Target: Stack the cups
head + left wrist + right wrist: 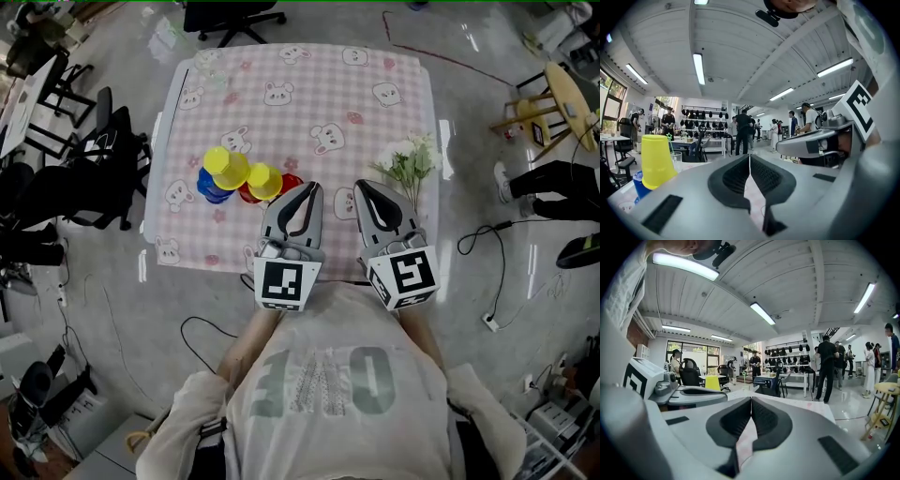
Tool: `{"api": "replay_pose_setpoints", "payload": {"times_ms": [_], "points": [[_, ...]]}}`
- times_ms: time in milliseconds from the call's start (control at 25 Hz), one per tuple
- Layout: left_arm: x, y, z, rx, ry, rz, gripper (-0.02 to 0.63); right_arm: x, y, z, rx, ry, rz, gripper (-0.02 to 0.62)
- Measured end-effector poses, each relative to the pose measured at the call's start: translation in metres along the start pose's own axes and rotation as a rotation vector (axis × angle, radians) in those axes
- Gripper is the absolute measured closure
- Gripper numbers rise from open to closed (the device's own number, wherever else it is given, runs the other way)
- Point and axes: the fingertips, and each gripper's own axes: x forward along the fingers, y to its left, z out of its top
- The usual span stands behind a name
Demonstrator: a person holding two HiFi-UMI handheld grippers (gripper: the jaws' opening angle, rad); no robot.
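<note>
On the pink checked tablecloth [300, 94], two yellow cups [228, 167] [264, 180] stand upside down on a cluster of blue cups [211, 186] and red cups [289, 180]. My left gripper [305, 189] hovers just right of the cluster, shut with nothing between its jaws. My right gripper [367, 189] is beside it, also shut and empty. The left gripper view has a yellow cup [656, 161] on a blue cup [640, 183] to the left of the shut left gripper [749, 157]. The right gripper [751, 399] points across the table, with a yellow cup [712, 382] far off.
A bunch of white flowers [408, 161] lies on the table just right of my right gripper. Office chairs [103, 150] stand to the table's left, a wooden stool [548, 103] to its right. Several people stand in the room behind.
</note>
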Motion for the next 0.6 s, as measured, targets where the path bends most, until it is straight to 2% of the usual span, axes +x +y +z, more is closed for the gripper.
{"api": "replay_pose_setpoints", "payload": {"times_ms": [600], "points": [[-0.0034, 0.0026, -0.003, -0.023, 0.012, -0.002, 0.574, -0.005, 0.0034, -0.0035, 0.002, 0.002, 0.006, 0.566]]}}
